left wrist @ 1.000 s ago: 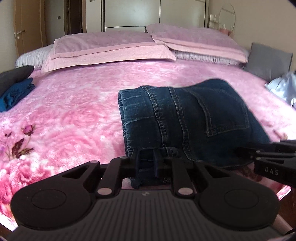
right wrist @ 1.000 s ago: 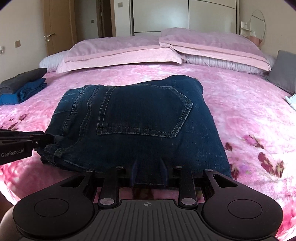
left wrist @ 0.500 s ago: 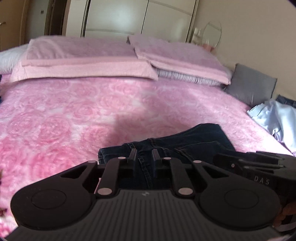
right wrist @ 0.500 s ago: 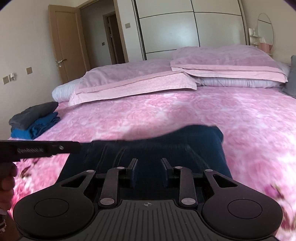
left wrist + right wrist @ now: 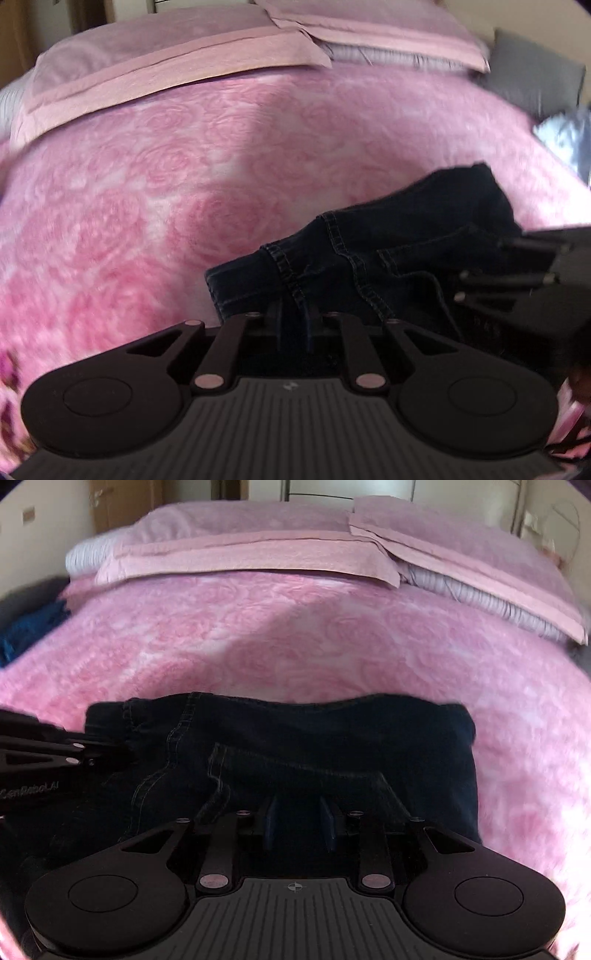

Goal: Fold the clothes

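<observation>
Garment: folded dark blue denim jeans (image 5: 295,746), a thick bundle held just above the pink rose-patterned plush blanket (image 5: 147,192) near the foot of the bed.
Left gripper (image 5: 294,317): clenched on the near edge of the jeans, at the seamed end; cloth fills the narrow gap between its fingers.
Right gripper (image 5: 298,821): grasping the same near edge further along, its blue pads set wider over thicker layers by the back pocket.
Key relation: the bundle runs away from both grippers toward the pink pillows (image 5: 240,554); its long axis lies crosswise, from one gripper to the other. Neither hand is nearer; each has its own end.
Coming move, as I judge it: carry the bundle sideways and set it down, both hands level so the folds hold.
Left view only: a grey cushion (image 5: 535,85) and pale blue cloth (image 5: 565,136) at the bed's right edge.
Right view only: dark blue and grey folded clothes (image 5: 29,627) at the left edge, likely the stack.
</observation>
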`<state>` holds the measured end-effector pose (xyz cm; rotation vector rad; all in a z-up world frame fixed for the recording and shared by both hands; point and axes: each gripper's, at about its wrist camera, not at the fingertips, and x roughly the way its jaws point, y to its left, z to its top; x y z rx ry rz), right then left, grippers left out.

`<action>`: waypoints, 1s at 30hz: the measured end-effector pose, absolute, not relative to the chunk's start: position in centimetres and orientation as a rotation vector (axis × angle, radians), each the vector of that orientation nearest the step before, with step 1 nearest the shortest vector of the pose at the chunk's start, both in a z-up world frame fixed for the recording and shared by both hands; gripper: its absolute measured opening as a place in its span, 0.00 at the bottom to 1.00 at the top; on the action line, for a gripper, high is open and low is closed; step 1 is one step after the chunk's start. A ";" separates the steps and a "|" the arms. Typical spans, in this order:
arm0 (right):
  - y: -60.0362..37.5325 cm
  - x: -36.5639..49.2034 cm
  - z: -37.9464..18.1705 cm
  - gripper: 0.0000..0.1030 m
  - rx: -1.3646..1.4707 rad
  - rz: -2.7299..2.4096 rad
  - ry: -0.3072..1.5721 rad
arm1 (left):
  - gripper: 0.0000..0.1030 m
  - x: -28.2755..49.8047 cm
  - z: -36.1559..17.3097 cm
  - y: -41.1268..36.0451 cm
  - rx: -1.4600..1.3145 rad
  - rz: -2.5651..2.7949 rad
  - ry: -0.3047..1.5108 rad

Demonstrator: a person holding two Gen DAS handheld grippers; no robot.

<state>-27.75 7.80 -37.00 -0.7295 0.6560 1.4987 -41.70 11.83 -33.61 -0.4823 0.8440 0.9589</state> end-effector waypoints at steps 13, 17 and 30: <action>6.6 -24.8 -34.4 0.29 -0.434 1.076 1.006 | 0.07 -41.9 -32.6 20.2 -0.529 0.565 0.990; 4.6 -24.4 -32.6 0.29 -0.258 0.893 1.062 | 0.09 -41.0 -31.1 22.3 -0.546 0.443 1.034; -11.8 -17.3 -35.8 0.29 0.788 0.177 1.319 | 0.25 -24.9 -29.8 25.6 -0.450 0.096 1.043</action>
